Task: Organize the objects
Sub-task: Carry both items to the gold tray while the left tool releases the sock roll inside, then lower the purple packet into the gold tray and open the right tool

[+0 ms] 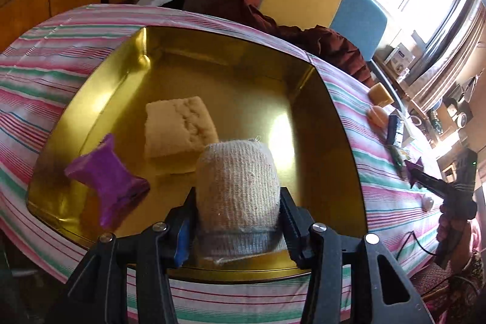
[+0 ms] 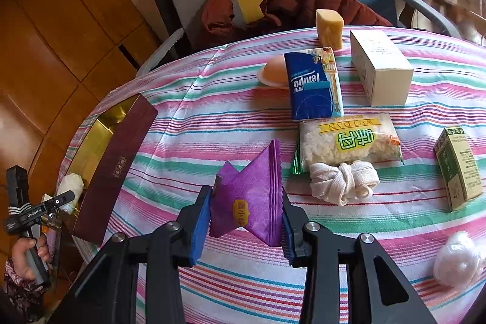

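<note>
Left tool (image 1: 237,214): closed on a knitted beige roll (image 1: 238,187), held above the near edge of the gold tin (image 1: 170,50). The tin lies open on the striped surface (image 1: 45,75), toward its left edge.

Tin contents, 2 items: a cream sponge block (image 1: 179,126) near the middle; a purple packet (image 1: 106,181) at the near left corner, tilted.

Right tool (image 2: 246,220): clamped on a second purple packet (image 2: 249,196), raised over the middle of the surface.

Loose on the surface, beyond the right tool: a knotted white cloth strip (image 2: 343,181) touching a Wei Dan snack bag (image 2: 349,141); a blue Tempo tissue pack (image 2: 313,84) overlapping an orange rounded item (image 2: 272,72); a yellow sponge cube (image 2: 329,28) at the far edge; a white box (image 2: 379,69) just beside it; a green carton (image 2: 458,166) toward the right edge; a white wrapped ball (image 2: 455,260) at the near right.
</note>
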`<act>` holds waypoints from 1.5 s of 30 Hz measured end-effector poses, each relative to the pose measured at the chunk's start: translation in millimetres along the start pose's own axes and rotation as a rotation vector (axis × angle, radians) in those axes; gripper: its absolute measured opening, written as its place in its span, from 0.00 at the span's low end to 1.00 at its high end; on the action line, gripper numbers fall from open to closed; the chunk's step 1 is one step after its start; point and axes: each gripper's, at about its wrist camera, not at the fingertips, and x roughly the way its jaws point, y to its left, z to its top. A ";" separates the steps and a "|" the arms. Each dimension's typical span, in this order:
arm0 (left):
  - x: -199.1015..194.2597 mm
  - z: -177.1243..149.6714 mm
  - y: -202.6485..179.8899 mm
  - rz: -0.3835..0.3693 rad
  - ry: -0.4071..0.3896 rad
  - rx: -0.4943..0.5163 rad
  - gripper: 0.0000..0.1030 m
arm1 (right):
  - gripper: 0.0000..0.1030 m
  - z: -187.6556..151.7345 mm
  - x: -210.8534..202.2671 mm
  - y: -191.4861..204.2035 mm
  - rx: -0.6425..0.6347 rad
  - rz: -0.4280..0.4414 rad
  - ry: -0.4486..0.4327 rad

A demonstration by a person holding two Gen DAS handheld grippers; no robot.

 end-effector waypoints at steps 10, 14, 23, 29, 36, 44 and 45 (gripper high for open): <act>-26.7 -11.0 16.3 0.235 -0.132 -0.037 0.70 | 0.39 -0.2 -1.3 2.5 -0.011 0.007 -0.007; -42.9 -12.7 22.5 0.127 -0.212 -0.128 0.70 | 0.39 -2.1 -1.2 10.3 -0.026 0.029 -0.011; -57.1 -3.1 28.4 0.017 -0.257 -0.253 0.70 | 0.39 -16.0 1.8 71.2 -0.062 0.149 0.012; -70.6 2.3 41.1 0.040 -0.299 -0.321 0.70 | 0.39 -12.3 8.7 152.2 -0.155 0.276 0.014; -80.8 6.9 55.9 0.047 -0.326 -0.360 0.70 | 0.39 -16.9 39.4 251.8 -0.321 0.326 0.076; -88.4 8.9 59.1 0.026 -0.336 -0.366 0.70 | 0.39 -31.7 98.8 303.7 -0.404 0.270 0.221; -88.9 8.6 59.0 0.026 -0.338 -0.366 0.70 | 0.39 -32.4 105.0 307.5 -0.409 0.268 0.236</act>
